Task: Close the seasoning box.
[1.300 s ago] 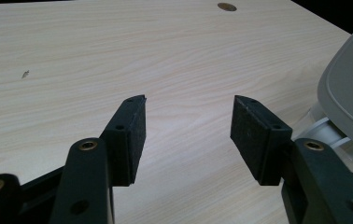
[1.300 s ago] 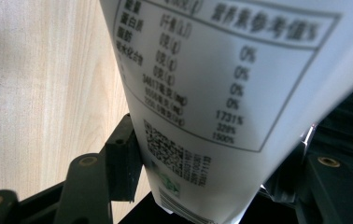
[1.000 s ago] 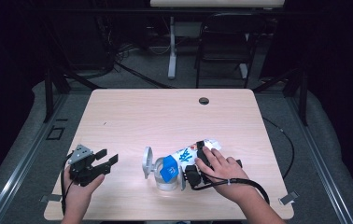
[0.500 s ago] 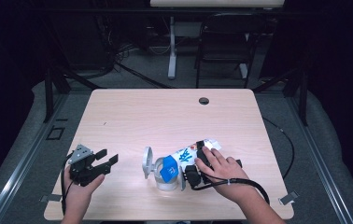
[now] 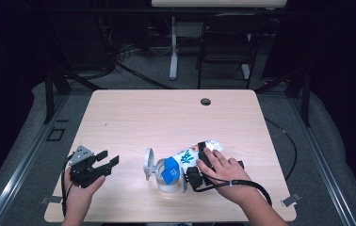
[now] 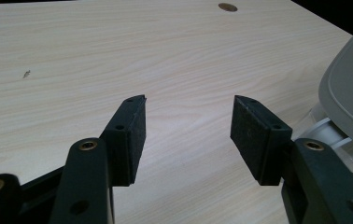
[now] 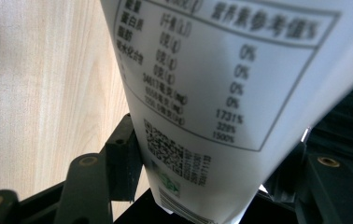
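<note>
My right gripper point(image 5: 197, 165) is shut on a white and blue pouch point(image 5: 184, 158), which lies tilted with its blue end over a clear round container point(image 5: 167, 182). The container's grey hinged lid point(image 5: 148, 164) stands open on its left side. In the right gripper view the pouch point(image 7: 221, 84) shows a printed nutrition table and sits between the jaws of my right gripper point(image 7: 202, 168). My left gripper point(image 5: 105, 162) rests open near the table's front left, apart from the container. Seen from the left gripper view, my left gripper point(image 6: 188, 130) holds nothing, and the lid point(image 6: 352, 88) rises at the right edge.
The light wooden table point(image 5: 166, 117) has a round cable hole point(image 5: 206, 101) near its far edge. A dark chair point(image 5: 223, 47) and a desk leg point(image 5: 173, 47) stand on the floor beyond. A black cable point(image 5: 284, 141) trails off the table's right side.
</note>
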`<state>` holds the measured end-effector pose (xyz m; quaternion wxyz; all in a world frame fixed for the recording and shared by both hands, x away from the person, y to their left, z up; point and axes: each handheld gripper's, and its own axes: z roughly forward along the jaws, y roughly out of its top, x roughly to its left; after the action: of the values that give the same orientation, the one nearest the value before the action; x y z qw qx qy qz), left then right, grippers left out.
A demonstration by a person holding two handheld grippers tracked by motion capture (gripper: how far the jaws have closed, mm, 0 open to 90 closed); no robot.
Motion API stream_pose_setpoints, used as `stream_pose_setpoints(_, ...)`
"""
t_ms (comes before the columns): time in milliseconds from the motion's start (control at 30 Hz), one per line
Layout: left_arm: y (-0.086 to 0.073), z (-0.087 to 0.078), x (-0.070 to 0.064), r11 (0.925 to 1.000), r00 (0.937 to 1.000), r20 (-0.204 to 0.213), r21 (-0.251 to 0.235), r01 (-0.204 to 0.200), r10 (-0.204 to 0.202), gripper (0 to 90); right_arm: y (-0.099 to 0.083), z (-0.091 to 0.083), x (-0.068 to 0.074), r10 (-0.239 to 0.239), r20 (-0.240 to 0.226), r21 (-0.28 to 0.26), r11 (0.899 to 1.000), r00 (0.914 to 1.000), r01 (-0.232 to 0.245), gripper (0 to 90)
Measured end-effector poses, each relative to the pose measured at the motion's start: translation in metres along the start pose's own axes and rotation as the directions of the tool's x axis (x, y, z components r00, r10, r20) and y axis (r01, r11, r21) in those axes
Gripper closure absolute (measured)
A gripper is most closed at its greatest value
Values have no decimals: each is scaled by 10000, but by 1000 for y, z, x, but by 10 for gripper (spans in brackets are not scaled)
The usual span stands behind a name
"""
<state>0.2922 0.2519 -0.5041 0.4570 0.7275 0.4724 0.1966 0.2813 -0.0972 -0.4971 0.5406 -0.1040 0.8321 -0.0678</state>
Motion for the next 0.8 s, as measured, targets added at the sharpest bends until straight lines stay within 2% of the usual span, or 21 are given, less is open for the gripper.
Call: stream_pose_setpoints(800,0,0,0,10000,10000,6,23,-19,19,458,0,1,1,-2,37,-103,9999,10000,3,414)
